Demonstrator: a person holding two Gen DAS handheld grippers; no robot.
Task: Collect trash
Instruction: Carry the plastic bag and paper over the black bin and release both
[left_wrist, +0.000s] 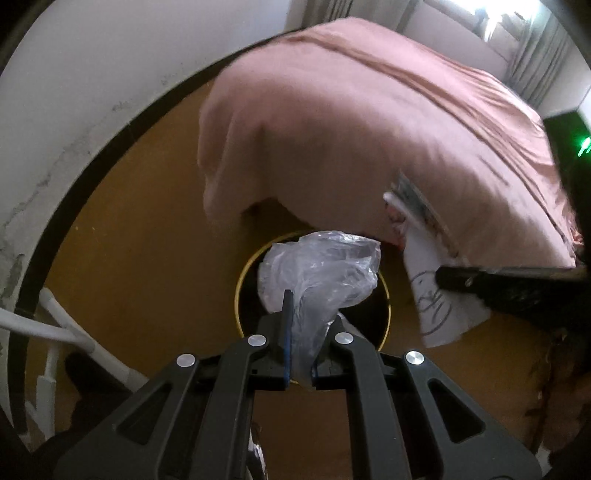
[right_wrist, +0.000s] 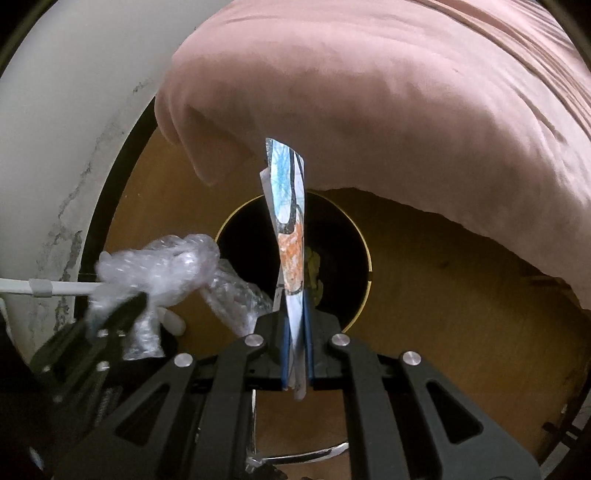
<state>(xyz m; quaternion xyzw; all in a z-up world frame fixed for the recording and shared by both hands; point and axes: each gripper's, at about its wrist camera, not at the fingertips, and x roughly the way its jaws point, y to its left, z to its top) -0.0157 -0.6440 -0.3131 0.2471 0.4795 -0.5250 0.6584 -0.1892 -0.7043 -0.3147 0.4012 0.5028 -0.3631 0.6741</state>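
Left wrist view: my left gripper (left_wrist: 299, 332), fingers (left_wrist: 287, 325) nearly closed, pinching a crumpled clear plastic bag (left_wrist: 321, 269) directly above the dark, yellow-rimmed bin (left_wrist: 242, 273) on the brown floor (left_wrist: 147, 221). Pink bedspread (left_wrist: 369, 122) hangs behind; right of the bin, a white drawing paper (left_wrist: 436, 295). Right wrist view: left gripper (right_wrist: 122, 314) and plastic (right_wrist: 166, 269) blurred at left. My right gripper (right_wrist: 295, 332), fingers (right_wrist: 283, 343) near shut, clamps the folded coloured paper (right_wrist: 288, 221) upright over the bin (right_wrist: 365, 258).
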